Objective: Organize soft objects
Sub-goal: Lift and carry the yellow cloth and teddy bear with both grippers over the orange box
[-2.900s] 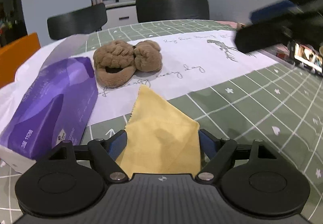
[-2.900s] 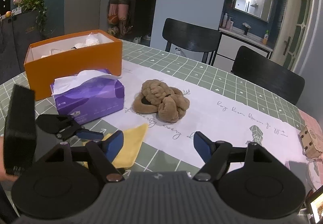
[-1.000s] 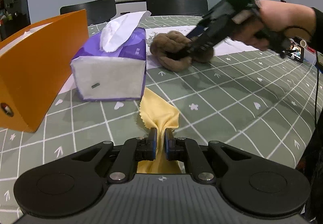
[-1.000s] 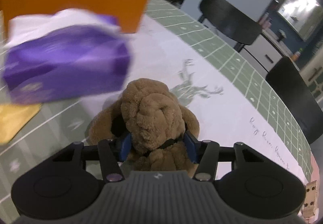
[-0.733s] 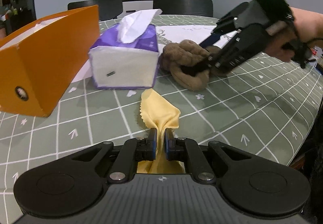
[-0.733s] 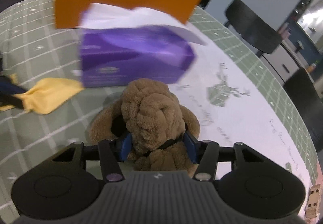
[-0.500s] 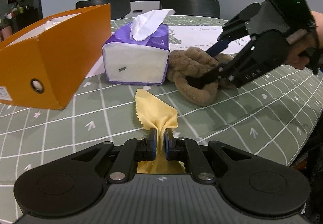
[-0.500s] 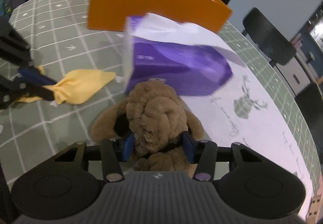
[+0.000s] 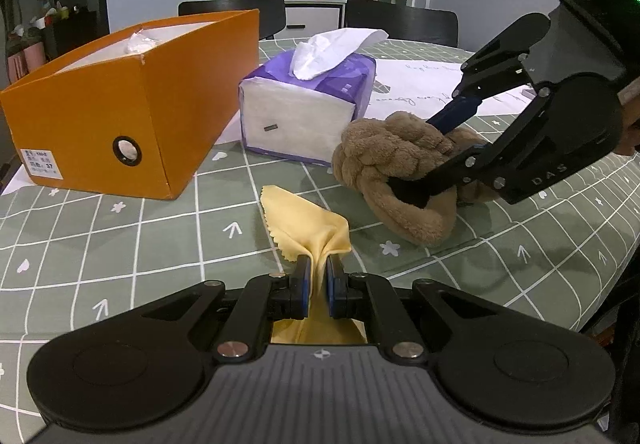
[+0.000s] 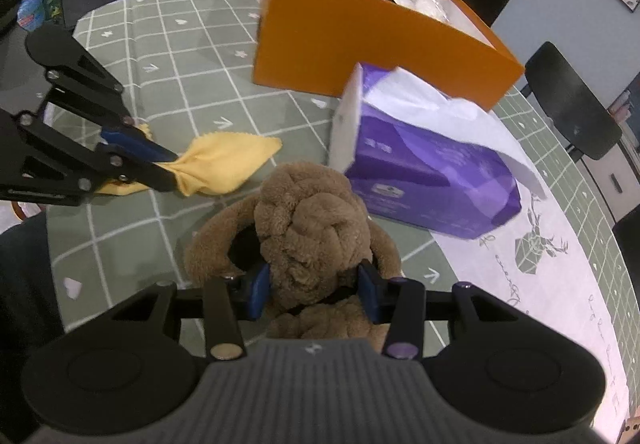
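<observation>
The brown plush slippers (image 10: 312,228) sit between the jaws of the right gripper (image 10: 314,290), whose blue pads press into the fluffy pile on both sides; the jaws have just been closing on them and now clamp them at a middling width. In the left wrist view the plush bundle (image 9: 400,164) is just over the green checked tabletop (image 9: 140,244), near its front edge, with the lower slipper's sole sagging down toward the cloth. The right gripper (image 9: 436,160) reaches in from the right there, and the letters "DAS" are printed on its black linkage.

Just beside the slippers, the yellow cloth (image 9: 304,224) with a pinked edge is pinched in the narrow jaws of the left gripper (image 9: 318,284), bunched where the pads meet it and fanning out forward onto the tabletop. In the right wrist view the same cloth (image 10: 224,164) trails from the left gripper (image 10: 170,170).

Behind both stands a purple tissue pack (image 9: 312,112) with a white tissue sticking up from its top; small print on its side is too blurred to read. To its left is an open orange box (image 9: 132,100) with a round finger hole in its end and a white label where "37" can be made out. A white runner (image 10: 560,264) with cursive script and a geometric deer drawing lies across the tabletop beyond the tissue pack.
</observation>
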Tool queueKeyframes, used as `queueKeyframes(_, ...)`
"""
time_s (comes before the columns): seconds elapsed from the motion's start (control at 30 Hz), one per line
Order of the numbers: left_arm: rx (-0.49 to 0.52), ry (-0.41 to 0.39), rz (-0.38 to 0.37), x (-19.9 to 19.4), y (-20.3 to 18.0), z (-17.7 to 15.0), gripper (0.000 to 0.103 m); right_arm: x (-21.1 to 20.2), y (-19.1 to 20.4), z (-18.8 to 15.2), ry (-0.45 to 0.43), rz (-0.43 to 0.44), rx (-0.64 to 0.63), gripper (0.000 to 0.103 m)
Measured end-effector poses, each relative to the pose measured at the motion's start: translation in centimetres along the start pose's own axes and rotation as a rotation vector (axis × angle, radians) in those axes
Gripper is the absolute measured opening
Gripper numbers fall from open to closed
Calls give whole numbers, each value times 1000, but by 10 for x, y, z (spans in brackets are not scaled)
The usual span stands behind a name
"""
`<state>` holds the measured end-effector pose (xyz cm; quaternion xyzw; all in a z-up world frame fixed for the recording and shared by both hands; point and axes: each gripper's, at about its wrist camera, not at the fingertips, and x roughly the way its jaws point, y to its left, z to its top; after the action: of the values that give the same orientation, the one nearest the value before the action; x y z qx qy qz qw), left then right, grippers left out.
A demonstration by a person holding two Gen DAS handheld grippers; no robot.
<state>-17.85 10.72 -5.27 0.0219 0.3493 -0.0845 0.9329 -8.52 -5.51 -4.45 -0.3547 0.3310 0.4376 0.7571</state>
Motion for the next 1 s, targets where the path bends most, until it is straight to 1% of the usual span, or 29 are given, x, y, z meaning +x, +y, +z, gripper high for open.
queueKeyframes(0.17,-3,-19,-14,-8,2,2,9,-12,8,7,-32,8,-9,45)
queueKeyframes(0.33,-15,-62,-19,-18,7,8,9,-20,10,15,-61,17,-4,45)
queueKeyframes(0.57,-19,-122,-23,-42,20,19,9,-32,8,27,-103,28,3,45)
queueKeyframes(0.8,48,-218,5,-69,22,43,9,-58,6,46,-178,16,-5,45)
queueKeyframes(0.9,61,-254,-4,-75,25,52,9,-72,6,54,-206,-1,-23,45)
queueKeyframes(1.0,81,-290,9,-78,28,63,9,-83,5,64,-238,-25,-44,45)
